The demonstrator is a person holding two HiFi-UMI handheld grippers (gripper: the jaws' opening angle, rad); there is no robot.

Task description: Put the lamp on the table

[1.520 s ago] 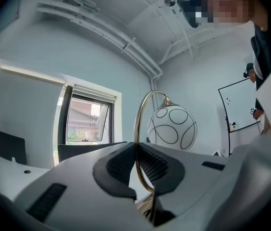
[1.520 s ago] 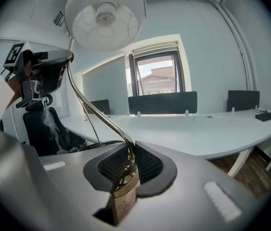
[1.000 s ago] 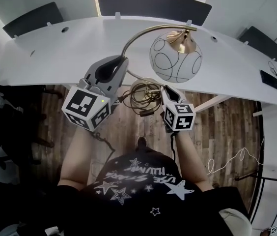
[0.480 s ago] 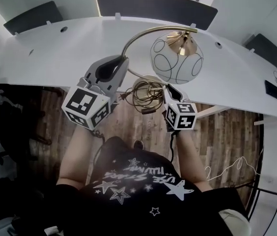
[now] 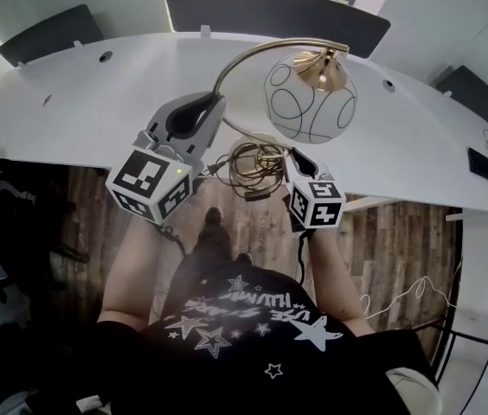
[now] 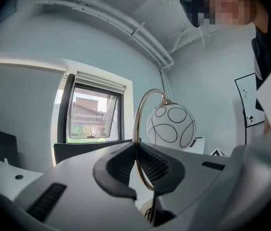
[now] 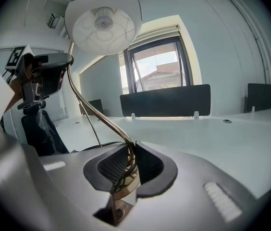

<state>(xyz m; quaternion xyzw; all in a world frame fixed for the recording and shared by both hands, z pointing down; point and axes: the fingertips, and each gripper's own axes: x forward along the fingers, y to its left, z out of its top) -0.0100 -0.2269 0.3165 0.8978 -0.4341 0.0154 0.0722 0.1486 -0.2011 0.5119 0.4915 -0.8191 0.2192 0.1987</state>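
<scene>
The lamp has a white globe shade [image 5: 311,93] with black line loops, a curved brass arm [image 5: 253,56] and a round brass base [image 5: 257,156] with a coiled cord on it. I hold it in the air over the front edge of the white curved table [image 5: 80,102]. My left gripper [image 5: 212,106] is shut on the lower brass arm [image 6: 136,129], with the shade [image 6: 171,127] beyond it. My right gripper [image 5: 292,157] is shut on the rim of the base and cord [image 7: 125,177], and the shade [image 7: 103,16] hangs above it.
Dark chairs [image 5: 270,7] [image 5: 41,28] [image 5: 478,93] stand behind the table. A black flat device [image 5: 484,164] lies at the table's right end. Below is wooden floor [image 5: 400,232] with a loose white cable [image 5: 400,296]. Dark clutter [image 5: 2,232] sits at the left.
The table has drawn slightly nearer and lower in the head view, and a foot has stepped forward under the lamp. Both grips on the lamp are unchanged.
</scene>
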